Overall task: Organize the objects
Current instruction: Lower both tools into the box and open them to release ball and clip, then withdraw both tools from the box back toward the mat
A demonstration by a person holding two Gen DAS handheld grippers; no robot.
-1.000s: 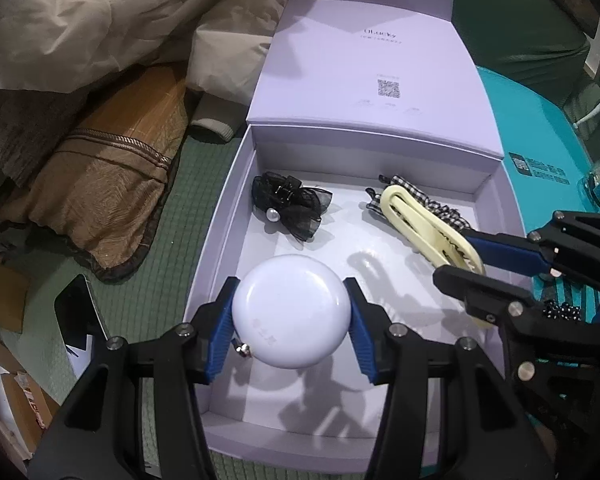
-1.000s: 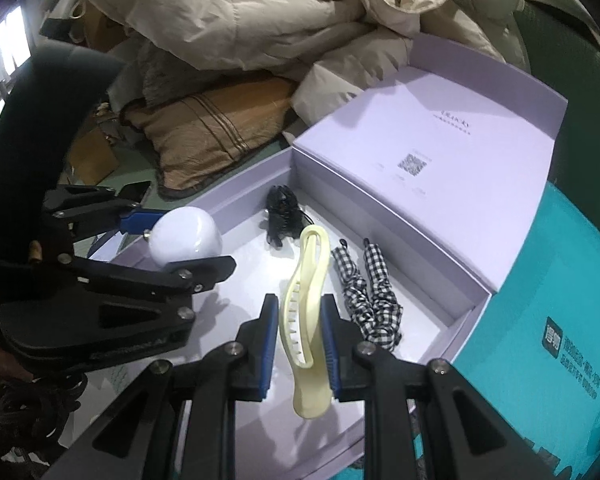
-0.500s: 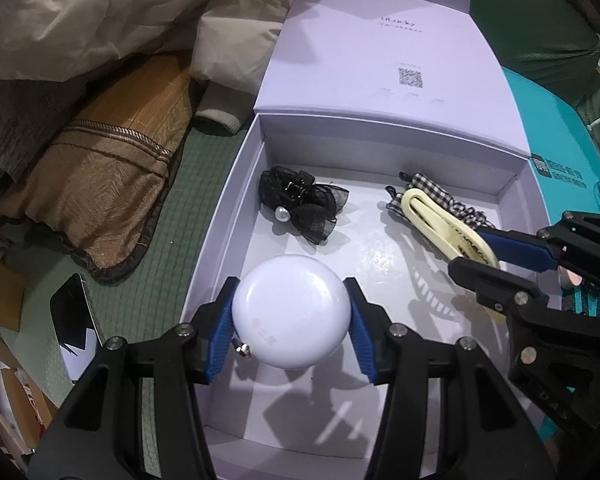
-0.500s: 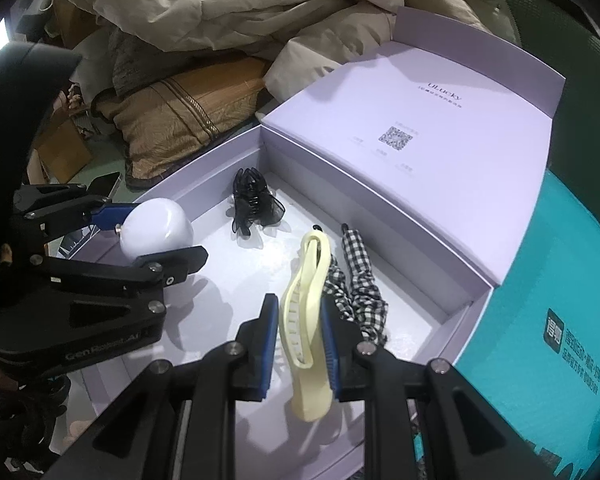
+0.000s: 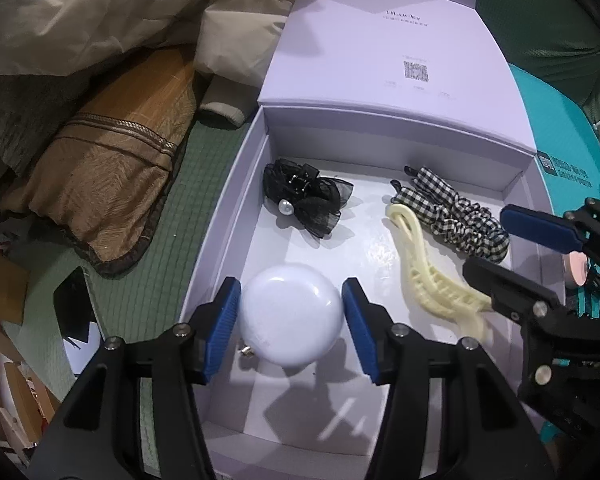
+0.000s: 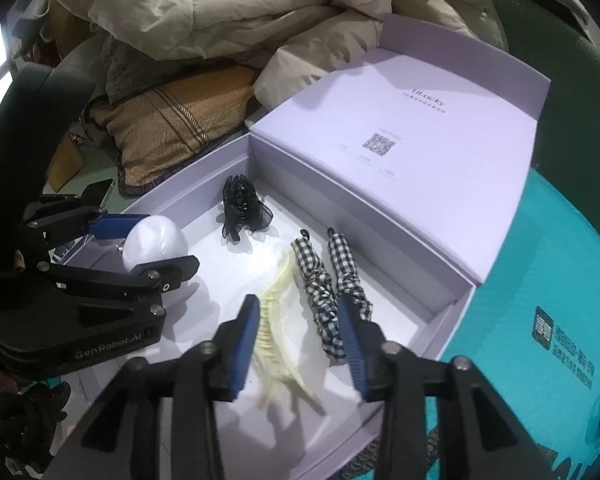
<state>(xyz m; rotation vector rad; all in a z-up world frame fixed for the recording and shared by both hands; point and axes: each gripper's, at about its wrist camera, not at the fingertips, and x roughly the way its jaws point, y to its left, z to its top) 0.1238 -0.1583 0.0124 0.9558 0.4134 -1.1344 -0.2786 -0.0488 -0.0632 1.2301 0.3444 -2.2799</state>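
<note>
1. Jaws of the left gripper (image 5: 292, 316) are spread just wider than the white case (image 5: 291, 314), with slim gaps at both pads; the case seems to be set on the box (image 5: 220, 216) floor at its near left, so that it may be let go.
2. A black bow (image 5: 308, 200) is kept at the far left of the box, apart from the case.
3. A cream clip (image 6: 278, 328) is laid flat beside the checked scrunchie (image 6: 332, 292), long pieces apparently being grouped at the right.
4. Jaws of the right gripper (image 6: 298, 344) are held wide apart over the clip, nothing being gripped.
</note>
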